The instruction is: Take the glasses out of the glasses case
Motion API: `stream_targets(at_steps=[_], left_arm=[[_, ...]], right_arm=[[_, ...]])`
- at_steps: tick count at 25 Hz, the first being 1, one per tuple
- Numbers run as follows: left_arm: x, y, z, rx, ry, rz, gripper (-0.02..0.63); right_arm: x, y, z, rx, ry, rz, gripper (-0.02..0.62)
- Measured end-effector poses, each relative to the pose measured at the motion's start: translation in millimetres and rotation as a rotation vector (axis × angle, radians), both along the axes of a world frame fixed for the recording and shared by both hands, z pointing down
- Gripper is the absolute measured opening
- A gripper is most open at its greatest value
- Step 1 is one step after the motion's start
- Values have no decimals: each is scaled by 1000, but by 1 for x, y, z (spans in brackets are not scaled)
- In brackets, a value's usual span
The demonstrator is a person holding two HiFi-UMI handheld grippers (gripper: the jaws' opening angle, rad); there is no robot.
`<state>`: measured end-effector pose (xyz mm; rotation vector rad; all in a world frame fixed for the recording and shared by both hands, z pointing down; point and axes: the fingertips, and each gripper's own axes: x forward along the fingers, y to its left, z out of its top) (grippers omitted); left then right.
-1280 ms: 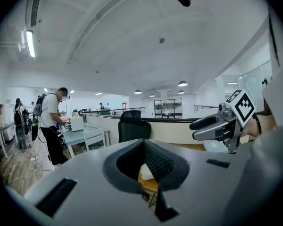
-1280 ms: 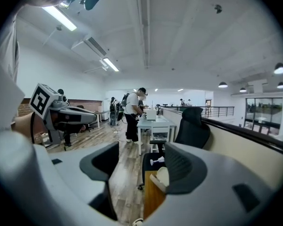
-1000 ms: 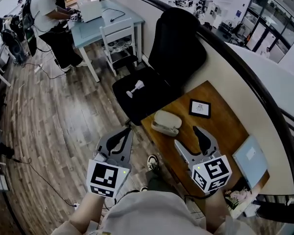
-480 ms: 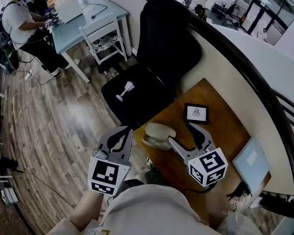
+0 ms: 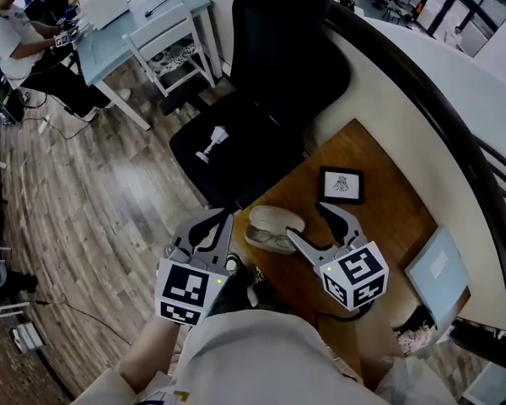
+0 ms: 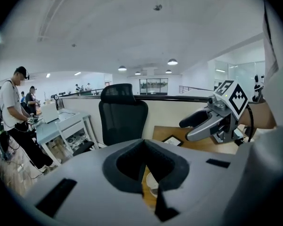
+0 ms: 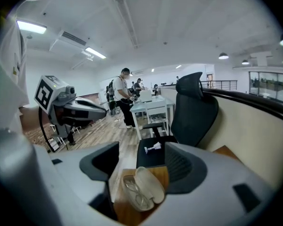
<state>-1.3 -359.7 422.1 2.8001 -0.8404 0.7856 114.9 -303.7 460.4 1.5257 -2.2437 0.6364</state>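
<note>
A beige glasses case (image 5: pixel 276 223) lies open at the left end of the wooden table (image 5: pixel 379 218), and clear-rimmed glasses (image 5: pixel 270 240) rest in its lower half. My right gripper (image 5: pixel 310 224) is open just right of the case. In the right gripper view the case (image 7: pixel 148 185) and the glasses (image 7: pixel 132 195) sit low between the spread jaws of that gripper (image 7: pixel 141 173). My left gripper (image 5: pixel 209 230) hangs open off the table's left edge, over the floor, holding nothing. The left gripper view shows only a sliver of the case (image 6: pixel 151 186) past that gripper (image 6: pixel 146 171).
A small framed picture (image 5: pixel 341 184) stands behind the case. A pale blue book (image 5: pixel 437 268) lies at the table's right end. A black office chair (image 5: pixel 261 99) with a small white object (image 5: pixel 209 144) on its seat stands beyond the table. A person (image 5: pixel 17 40) sits far left.
My right gripper has moved left and forward along the table until its jaws reach the case. The left gripper has hardly moved. The glasses now show in the case.
</note>
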Motion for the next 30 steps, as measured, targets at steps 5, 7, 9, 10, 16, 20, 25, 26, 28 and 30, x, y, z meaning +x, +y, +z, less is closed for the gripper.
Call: stream_targets(at_steps=[5,7,9,10,16,20,25,26,28,30], left_arm=[[6,-5,14,-21,-23,59,3],[7,-8,23,-32,-32,73,3],[6,-10,31,-45,-35,70,3],[5,-10,36,-54,-33,69,3],[5,-6,88,-137,-81,84,3],[7,-3,127,-189,-124,94,3],[2,10,175,-253,-190,129,3],[2,12,184,-266,-200,134,3],[1,17,200,-289,-215,147,3],[1,22,216,-309,-230,162,3]], right_arm=[[-11,4,23,-69,-1,-58,296],[-16,6,39,-114,-7,-89,284],[-18,9,58,-162,13,-103,284],[-18,10,68,-185,30,-109,284],[-22,9,118,-292,63,-151,276],[-30,9,149,-348,78,-191,265],[-38,13,188,-410,112,-205,265],[-40,15,196,-423,113,-212,264],[-44,18,210,-445,120,-225,261],[-47,20,223,-455,130,-231,258]])
